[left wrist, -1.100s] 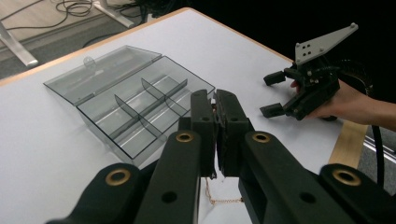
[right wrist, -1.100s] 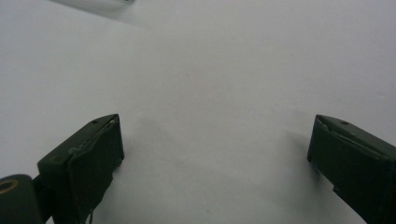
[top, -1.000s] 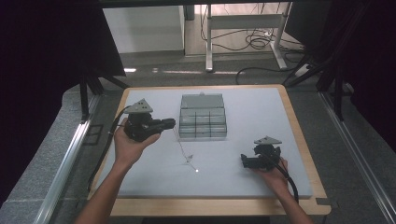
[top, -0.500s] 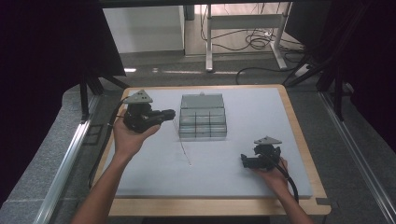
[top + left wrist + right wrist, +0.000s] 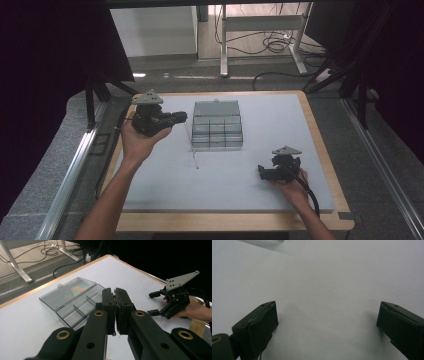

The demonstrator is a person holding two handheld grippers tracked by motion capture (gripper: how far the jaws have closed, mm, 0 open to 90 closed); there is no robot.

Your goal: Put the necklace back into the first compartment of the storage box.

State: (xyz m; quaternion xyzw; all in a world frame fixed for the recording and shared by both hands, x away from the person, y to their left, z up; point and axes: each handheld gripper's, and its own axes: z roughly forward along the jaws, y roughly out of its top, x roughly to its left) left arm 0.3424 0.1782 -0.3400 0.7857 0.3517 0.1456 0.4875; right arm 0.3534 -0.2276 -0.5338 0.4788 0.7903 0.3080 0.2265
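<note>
Thin pale cord (image 5: 190, 145) from closed left tool (image 5: 181, 117), held end hidden.

No readable text, label, brand, number or sign anywhere. Blank across the white table top (image 5: 250, 170), blank on the clear compartment box (image 5: 217, 125) near its far edge, blank on the grey plates and black bodies of both grippers. Only an iridescent sheen on the open lid of the box in the left gripper view, no lettering.
</note>
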